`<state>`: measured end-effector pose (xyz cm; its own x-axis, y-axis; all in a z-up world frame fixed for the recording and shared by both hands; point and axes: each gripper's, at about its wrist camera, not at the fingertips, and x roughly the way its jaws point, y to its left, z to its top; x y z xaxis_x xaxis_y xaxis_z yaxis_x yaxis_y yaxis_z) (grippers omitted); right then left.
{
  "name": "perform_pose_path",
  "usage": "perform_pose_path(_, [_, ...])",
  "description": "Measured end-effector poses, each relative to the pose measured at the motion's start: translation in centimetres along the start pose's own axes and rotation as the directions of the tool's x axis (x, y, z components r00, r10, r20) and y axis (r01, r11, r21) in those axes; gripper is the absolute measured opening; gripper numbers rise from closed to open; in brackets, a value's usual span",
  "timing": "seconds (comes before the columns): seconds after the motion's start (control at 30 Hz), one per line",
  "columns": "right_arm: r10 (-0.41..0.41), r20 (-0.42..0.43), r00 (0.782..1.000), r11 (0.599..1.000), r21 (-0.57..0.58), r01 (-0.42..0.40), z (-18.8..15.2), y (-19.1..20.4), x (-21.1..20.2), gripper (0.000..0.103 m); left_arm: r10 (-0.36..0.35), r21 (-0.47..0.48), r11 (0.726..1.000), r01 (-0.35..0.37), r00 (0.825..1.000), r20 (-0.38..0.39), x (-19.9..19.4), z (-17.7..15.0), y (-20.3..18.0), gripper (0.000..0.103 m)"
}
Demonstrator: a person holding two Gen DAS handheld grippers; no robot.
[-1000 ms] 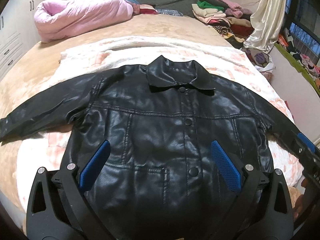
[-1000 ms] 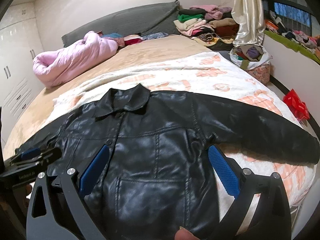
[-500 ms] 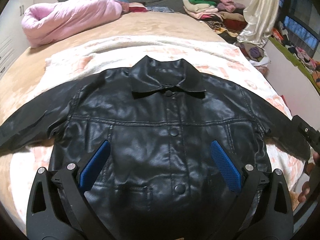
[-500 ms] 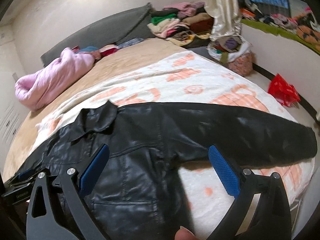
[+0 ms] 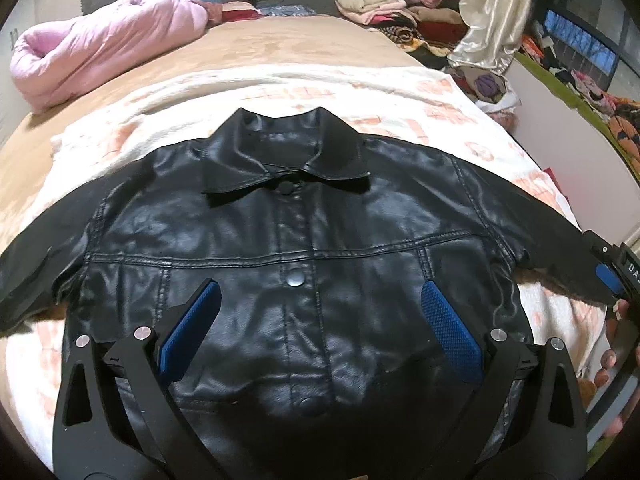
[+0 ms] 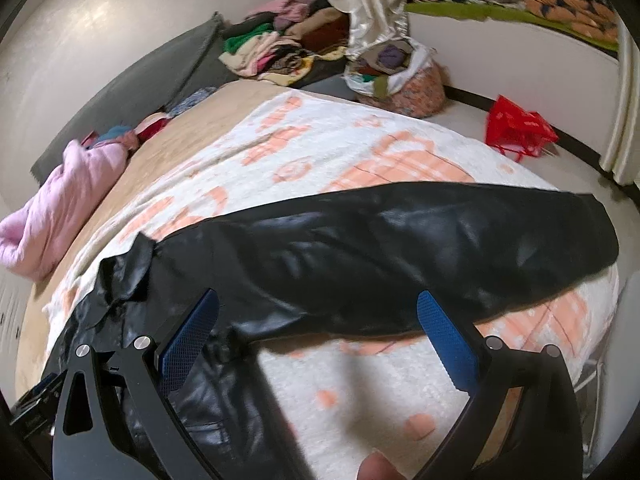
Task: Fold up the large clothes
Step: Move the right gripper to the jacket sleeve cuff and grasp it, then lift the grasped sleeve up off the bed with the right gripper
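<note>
Black jacket [image 5: 304, 248] spreads beneath left hand-held gripper [image 5: 320, 320].

The jacket [image 5: 296, 248] lies flat on a blanket [image 5: 400, 96] on the bed [image 5: 280, 44], front up, collar at the far side. Its sleeves stretch out to the left and right. The left hand-held gripper [image 5: 316, 320] hangs over the jacket's lower front. The right hand-held gripper [image 6: 316, 332] is over the right sleeve [image 6: 420, 248]. A rolled quilt [image 5: 100, 40] lies at the far left of the bed. A pile of clothes [image 5: 392, 4] sits at the far right. A bag [image 6: 518, 130] lies on the floor to the right of the bed.
</note>
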<state>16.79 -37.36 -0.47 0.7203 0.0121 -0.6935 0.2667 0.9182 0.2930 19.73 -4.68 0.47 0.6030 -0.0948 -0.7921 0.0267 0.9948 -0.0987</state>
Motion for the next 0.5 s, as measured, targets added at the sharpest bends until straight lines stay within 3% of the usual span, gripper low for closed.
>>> perform_pose_path(0.3, [-0.118,-0.005,0.993,0.981,0.157,0.117,0.0,-5.1,1.5,0.099,-0.006,0.023,1.0,0.006,0.999,-0.032,2.1,0.6,-1.6,0.094])
perform_pose_path(0.5, [-0.192,0.006,0.981,0.938,0.293,0.182,-0.2,-8.6,1.3,0.099,-0.005,0.038,0.999,0.007,0.999,-0.053,3.4,1.0,-2.5,0.094])
